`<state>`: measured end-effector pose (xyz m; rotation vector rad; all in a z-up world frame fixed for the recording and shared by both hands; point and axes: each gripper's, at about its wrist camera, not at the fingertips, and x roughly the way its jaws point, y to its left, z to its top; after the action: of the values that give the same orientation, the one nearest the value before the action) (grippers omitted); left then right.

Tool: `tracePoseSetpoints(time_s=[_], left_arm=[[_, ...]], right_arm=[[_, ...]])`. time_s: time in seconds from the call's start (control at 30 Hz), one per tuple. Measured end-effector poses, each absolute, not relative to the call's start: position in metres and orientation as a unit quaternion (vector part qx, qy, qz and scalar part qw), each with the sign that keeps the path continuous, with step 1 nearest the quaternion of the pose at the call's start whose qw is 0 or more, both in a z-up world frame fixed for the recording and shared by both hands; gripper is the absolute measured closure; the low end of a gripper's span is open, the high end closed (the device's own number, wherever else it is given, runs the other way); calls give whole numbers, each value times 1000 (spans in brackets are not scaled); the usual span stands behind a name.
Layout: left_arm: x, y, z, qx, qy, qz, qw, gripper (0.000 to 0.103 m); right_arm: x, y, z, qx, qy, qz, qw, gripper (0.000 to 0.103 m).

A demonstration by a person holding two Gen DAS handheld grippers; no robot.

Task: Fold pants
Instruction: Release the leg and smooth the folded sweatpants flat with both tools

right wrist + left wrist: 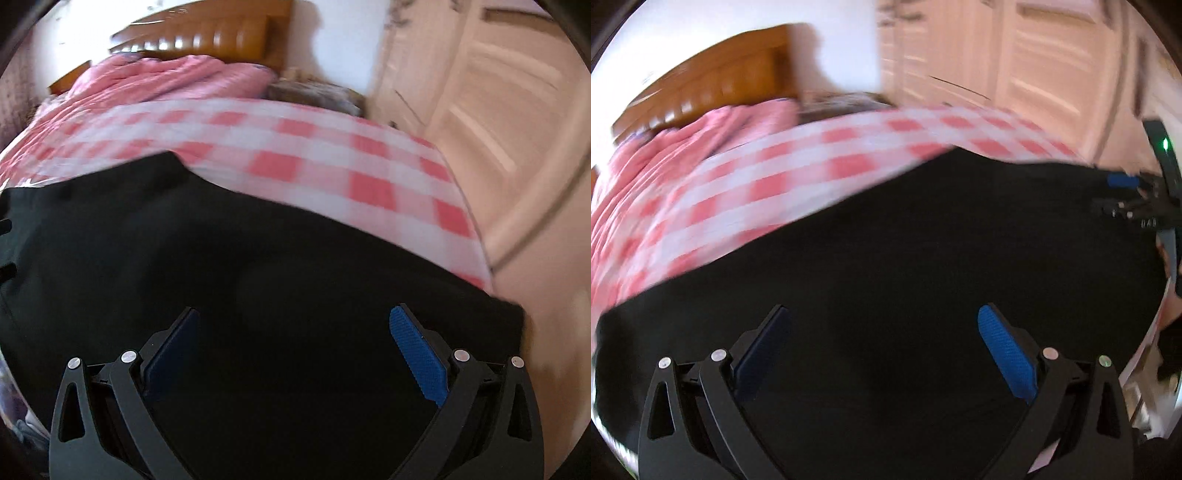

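Note:
The black pants (905,251) lie spread on a pink-and-white checked bed sheet (783,173). My left gripper (884,317) is open and empty just above the black cloth. The pants also fill the lower half of the right wrist view (258,266). My right gripper (295,317) is open and empty above them, near their right edge by the side of the bed. The right gripper also shows at the far right of the left wrist view (1134,195). Both views are blurred.
A crumpled pink quilt (166,77) lies at the head of the bed against a wooden headboard (207,37). Pale wardrobe doors (1034,62) stand to the right. The bed's right edge (476,236) drops to a pale floor.

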<state>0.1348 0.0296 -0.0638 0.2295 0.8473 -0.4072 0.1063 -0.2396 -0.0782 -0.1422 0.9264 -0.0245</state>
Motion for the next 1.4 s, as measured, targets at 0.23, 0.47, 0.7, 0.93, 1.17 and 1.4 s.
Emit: tracePoseSetpoints(time_s=[0.23,0.47,0.7,0.93,1.17,1.4], left_arm=[[175,-25,-92,130,435,-214,865,1],[176,-23,-92,124,435,-214,866,1],[177,-21,-90,121,435,-215,866,1],[183,-21,-90,119,432,-217,867,1],[197,-23,-89,115,433,-210,869,1],[169,14,-61,58,399,-206,891,2]], right_arm=[[105,-269,-99,-55,449,-32,892,4],[104,-268,-99,-50,435,-36,898,4],[106,-269,-99,-46,440,-35,896,4],[116,-271,-101,-39,448,-39,892,4],[129,-275,-101,-34,453,-45,890,4],[121,-246,-81,-67,472,-90,874,5]])
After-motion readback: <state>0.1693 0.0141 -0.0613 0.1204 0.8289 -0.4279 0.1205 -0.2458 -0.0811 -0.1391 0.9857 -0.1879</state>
